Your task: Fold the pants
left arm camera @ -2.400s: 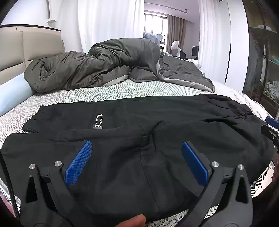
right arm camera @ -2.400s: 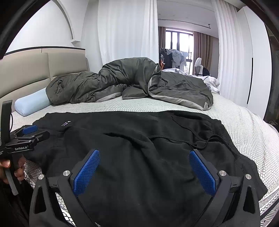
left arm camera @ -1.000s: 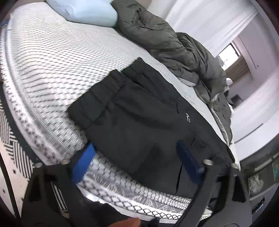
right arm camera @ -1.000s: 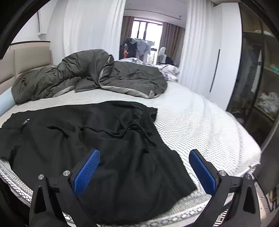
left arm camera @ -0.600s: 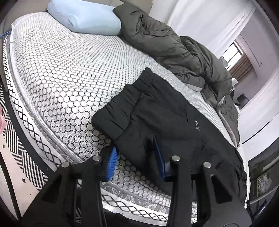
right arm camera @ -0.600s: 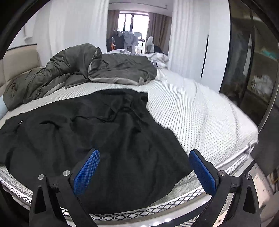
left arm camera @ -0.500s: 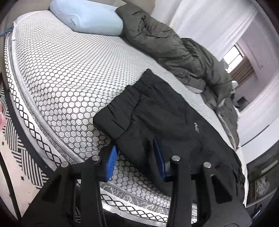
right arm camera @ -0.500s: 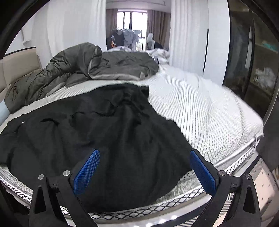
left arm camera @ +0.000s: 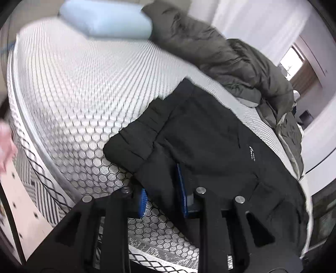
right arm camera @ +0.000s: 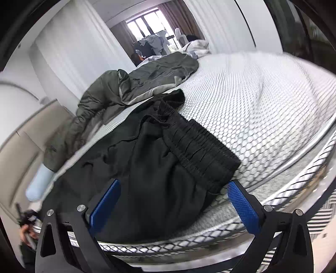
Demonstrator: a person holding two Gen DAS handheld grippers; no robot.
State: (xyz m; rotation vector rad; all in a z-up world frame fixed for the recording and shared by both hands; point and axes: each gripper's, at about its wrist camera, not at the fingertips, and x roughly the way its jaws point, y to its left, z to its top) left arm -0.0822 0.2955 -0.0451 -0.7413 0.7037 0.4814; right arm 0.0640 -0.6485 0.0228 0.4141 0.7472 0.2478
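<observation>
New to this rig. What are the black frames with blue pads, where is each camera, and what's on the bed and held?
There is no robot here. A person holds one pair of hand-held tongs in each hand, and a fisheye camera on each looks forward along its two fingers. The black frames with blue pads are those fingers.

Left view: the left tongs are pinched on the near edge of the black pants, close to the leg cuff.

Right view: the right tongs are wide open, with the pants' waistband corner between the pads but not yet gripped.

The pants lie flat on a bed. Further back are a grey duvet and a pale blue pillow.
</observation>
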